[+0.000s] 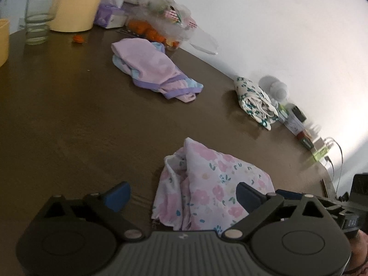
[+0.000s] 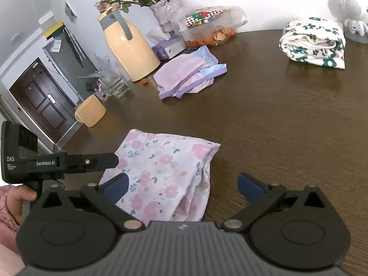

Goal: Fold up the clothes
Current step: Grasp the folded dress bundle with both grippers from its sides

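Observation:
A pink floral garment (image 1: 207, 184) lies folded on the dark wooden table (image 1: 69, 119), just in front of both grippers; it also shows in the right wrist view (image 2: 165, 172). My left gripper (image 1: 184, 195) is open and empty above its near edge. My right gripper (image 2: 184, 187) is open and empty, its left finger over the garment. A folded pink and purple garment (image 1: 151, 69) lies farther back, also in the right wrist view (image 2: 186, 73). A folded white garment with green flowers (image 1: 255, 101) sits near the far edge, also in the right wrist view (image 2: 315, 43).
A yellow thermos jug (image 2: 128, 46), a glass (image 2: 115, 85), a yellow cup (image 2: 90, 113), a tissue box (image 2: 168, 47), a bag of oranges (image 2: 207, 30) and a flower vase (image 2: 165, 11) crowd the back left. Small boxes and a cable (image 1: 308, 138) line the right edge.

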Motion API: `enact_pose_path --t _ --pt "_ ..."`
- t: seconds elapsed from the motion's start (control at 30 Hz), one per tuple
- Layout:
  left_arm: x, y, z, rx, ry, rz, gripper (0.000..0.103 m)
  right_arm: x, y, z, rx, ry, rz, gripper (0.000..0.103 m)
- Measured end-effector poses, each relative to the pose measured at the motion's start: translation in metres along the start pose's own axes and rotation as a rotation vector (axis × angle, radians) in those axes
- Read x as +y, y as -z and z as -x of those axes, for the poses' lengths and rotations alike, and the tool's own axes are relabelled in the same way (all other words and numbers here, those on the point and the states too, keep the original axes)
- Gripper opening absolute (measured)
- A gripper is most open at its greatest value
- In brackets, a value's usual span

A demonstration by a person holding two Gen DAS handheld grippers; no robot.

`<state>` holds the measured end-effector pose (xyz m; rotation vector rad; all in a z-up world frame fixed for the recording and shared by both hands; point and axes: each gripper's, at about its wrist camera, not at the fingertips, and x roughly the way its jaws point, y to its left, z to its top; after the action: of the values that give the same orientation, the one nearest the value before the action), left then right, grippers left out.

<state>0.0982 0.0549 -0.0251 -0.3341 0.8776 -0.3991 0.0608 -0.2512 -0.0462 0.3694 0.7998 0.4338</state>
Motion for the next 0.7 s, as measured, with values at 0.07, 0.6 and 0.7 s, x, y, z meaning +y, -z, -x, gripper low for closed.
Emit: enact_pose_path --t 0.07,0.6,0.7 --pt "-0.003 -0.001 -0.005 0.013 -0.009 -0.032 0.082 -0.002 0.001 -0.002 0.003 -0.002 -0.014 0.098" --pt "-0.011 -0.002 -0.018 0.055 0.054 -0.081 0.038 -0.017 0.009 -0.024 0.025 -0.110 -0.142 0.032" --pt "-0.012 -0.001 -0.020 0.053 0.065 -0.078 0.032 -0.018 0.009 -0.026 0.028 -0.119 -0.157 0.024"
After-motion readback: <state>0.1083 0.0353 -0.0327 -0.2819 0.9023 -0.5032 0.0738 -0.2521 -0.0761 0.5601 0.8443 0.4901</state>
